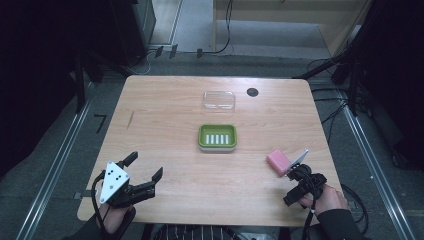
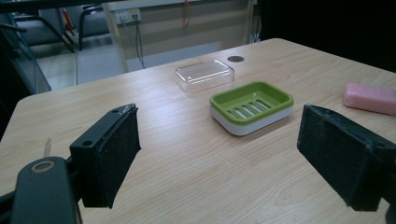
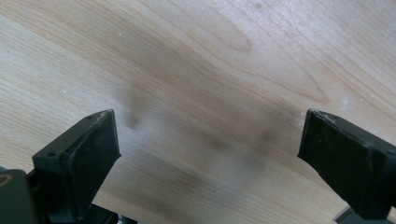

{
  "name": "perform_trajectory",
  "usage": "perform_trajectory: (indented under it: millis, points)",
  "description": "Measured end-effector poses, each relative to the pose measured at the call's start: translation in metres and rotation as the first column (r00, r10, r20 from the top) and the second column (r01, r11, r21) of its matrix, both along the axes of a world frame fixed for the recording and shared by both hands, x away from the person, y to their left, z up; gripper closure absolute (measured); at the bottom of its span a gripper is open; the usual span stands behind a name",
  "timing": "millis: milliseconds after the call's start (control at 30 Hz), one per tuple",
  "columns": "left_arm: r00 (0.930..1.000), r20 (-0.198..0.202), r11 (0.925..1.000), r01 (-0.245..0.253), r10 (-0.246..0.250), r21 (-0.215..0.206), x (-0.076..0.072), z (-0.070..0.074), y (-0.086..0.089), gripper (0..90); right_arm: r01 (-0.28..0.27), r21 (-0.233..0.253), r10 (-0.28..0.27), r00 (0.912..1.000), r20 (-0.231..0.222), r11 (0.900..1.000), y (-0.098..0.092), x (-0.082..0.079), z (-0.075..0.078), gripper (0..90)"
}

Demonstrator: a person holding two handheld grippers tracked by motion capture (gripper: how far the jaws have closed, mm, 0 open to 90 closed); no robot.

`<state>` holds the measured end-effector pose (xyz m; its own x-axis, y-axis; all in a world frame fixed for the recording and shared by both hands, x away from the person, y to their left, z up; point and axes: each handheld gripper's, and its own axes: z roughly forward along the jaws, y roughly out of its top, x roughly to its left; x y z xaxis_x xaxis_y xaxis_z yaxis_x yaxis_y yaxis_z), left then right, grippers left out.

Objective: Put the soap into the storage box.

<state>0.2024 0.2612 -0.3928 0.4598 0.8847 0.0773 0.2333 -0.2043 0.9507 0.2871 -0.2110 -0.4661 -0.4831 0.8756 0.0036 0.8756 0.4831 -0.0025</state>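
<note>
While both tongs gape, a slotted green dish (image 1: 217,137) sits on woodgrain.

Left tool (image 2: 217,156) jaws wide apart over wooden worktop (image 2: 187,177), green soap dish (image 2: 251,106) ahead, clear lid (image 2: 204,74) behind it, pink soap (image 2: 371,98) at right

Soap dish at the middle of the tabletop (image 1: 170,105), its lid behind it, the soap off to the right.

The soap dish (image 1: 217,137) sits at the centre; the clear lid (image 1: 218,100) lies just beyond it toward the far edge, with a round grommet (image 1: 252,92) to the lid's right. The soap bar (image 1: 278,162) lies near-right of the dish, just beside the right hand-held gripper (image 1: 295,167) at the near right corner. The left hand-held gripper (image 1: 145,167) is at the near left corner, well apart from the dish.
</note>
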Motion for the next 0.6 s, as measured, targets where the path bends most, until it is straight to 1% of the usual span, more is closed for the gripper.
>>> perform_trajectory:
  millis: [100, 200, 300, 367, 400, 467, 533, 600]
  points:
    - [1.0000, -0.001, 1.0000, -0.003, 0.003, -0.010, -0.0003, 0.0000, 0.0007, 13.2, -0.002, -0.001, 0.002, 1.0000, 0.003, 1.000, 0.0005, 0.0000, 0.0003, 5.2]
    - [1.0000, -0.002, 1.0000, -0.003, 0.003, -0.007, 0.0001, 0.0000, 0.0002, 13.3, -0.011, -0.003, 0.011, 0.9998, 0.015, 1.000, 0.0006, 0.0002, 0.0003, 5.2]
    - [1.0000, -0.006, 1.0000, -0.004, 0.004, 0.001, 0.0001, 0.0000, -0.0003, 13.2, -0.014, -0.003, 0.014, 0.9998, 0.013, 1.000, 0.0005, 0.0005, 0.0003, 5.2]
    - [1.0000, -0.004, 1.0000, -0.005, 0.005, -0.005, -0.0001, 0.0003, -0.0002, 13.2, -0.014, -0.003, 0.014, 0.9998, 0.015, 1.000, 0.0017, 0.0005, 0.0006, 5.2]
    - [1.0000, -0.005, 1.0000, -0.006, 0.006, -0.007, 0.0000, 0.0005, -0.0003, 13.2, -0.024, -0.011, 0.025, 0.9996, 0.017, 1.000, 0.0031, 0.0008, 0.0005, 5.2]
    - [1.0000, -0.007, 1.0000, -0.006, 0.006, -0.003, 0.0005, 0.0008, -0.0020, 13.2, -0.033, -0.013, 0.033, 0.9992, 0.021, 0.999, 0.0034, 0.0012, 0.0001, 5.2]
    - [1.0000, -0.008, 0.9999, 0.001, -0.001, 0.011, 0.0013, 0.0008, -0.0044, 13.3, -0.041, -0.018, 0.042, 0.9989, 0.022, 0.999, 0.0023, 0.0015, -0.0003, 5.2]
    - [1.0000, -0.007, 1.0000, 0.001, -0.001, 0.009, 0.0019, 0.0009, -0.0049, 13.3, -0.037, -0.014, 0.037, 0.9990, 0.025, 0.999, 0.0022, 0.0013, 0.0000, 5.2]
